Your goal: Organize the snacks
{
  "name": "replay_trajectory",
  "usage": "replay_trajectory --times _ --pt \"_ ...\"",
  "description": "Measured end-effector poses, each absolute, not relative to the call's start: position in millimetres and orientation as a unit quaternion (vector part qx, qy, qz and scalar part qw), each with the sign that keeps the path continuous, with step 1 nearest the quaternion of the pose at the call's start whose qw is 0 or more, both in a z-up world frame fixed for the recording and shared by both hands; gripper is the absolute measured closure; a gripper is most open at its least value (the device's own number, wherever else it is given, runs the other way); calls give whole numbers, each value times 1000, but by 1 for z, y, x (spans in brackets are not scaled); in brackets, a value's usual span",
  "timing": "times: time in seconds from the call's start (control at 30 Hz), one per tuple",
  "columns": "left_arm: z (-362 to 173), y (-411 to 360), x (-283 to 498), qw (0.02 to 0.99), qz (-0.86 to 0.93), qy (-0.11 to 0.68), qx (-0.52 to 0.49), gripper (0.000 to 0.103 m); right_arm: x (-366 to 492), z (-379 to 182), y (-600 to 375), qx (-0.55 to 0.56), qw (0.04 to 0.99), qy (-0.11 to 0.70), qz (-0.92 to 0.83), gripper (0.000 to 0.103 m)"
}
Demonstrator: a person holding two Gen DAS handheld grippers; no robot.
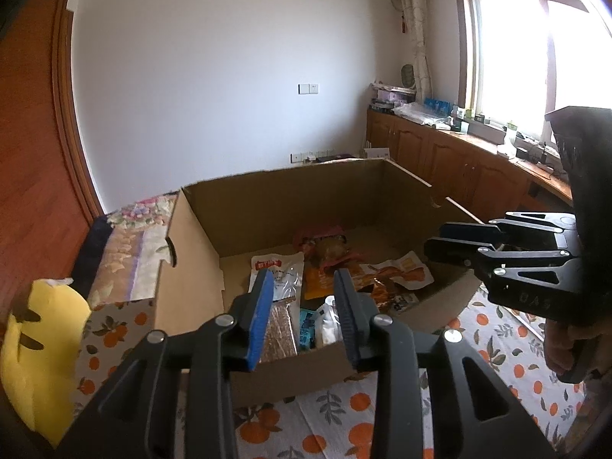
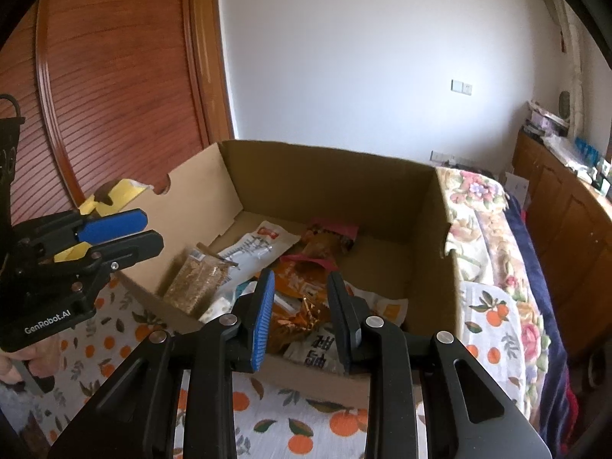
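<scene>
A large open cardboard box [image 1: 199, 252] sat on a white cloth printed with oranges [image 1: 508, 348], which appeared to cover a bed. The snacks were already inside it, loosely heaped on the floor of the box: a white pouch with a red label [image 2: 254, 246], a clear pack of brown bars [image 2: 197, 281], an orange packet [image 2: 302, 281], a crinkled gold wrapper [image 2: 302, 319] and a red-edged bag [image 2: 329, 239] farther back. The left tool [image 1: 304, 302] and right tool [image 2: 300, 306] both hovered above the near rim, each with its jaws parted and holding nothing. Gathering looked done; neat arranging seemingly remained. A yellow plush [image 1: 42, 348] lay outside the box.
</scene>
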State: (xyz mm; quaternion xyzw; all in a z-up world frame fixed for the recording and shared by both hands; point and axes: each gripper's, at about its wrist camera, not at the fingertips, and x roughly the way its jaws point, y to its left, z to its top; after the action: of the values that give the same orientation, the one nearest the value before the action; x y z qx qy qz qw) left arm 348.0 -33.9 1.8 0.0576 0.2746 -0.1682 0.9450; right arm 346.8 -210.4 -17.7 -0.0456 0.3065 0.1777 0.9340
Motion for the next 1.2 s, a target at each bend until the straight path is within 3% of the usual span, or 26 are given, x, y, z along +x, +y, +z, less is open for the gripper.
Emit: replay_trajectory --times 0.5,0.97,1.2 --pt "58 -34 261 956 -155 237 79 64 262 41 -222 -41 949 267 166 73" --pt "79 -39 188 958 -147 229 90 62 178 65 -234 -45 954 253 154 72" --pt "77 -32 148 960 -130 236 74 56 139 70 -238 -36 956 249 153 66"
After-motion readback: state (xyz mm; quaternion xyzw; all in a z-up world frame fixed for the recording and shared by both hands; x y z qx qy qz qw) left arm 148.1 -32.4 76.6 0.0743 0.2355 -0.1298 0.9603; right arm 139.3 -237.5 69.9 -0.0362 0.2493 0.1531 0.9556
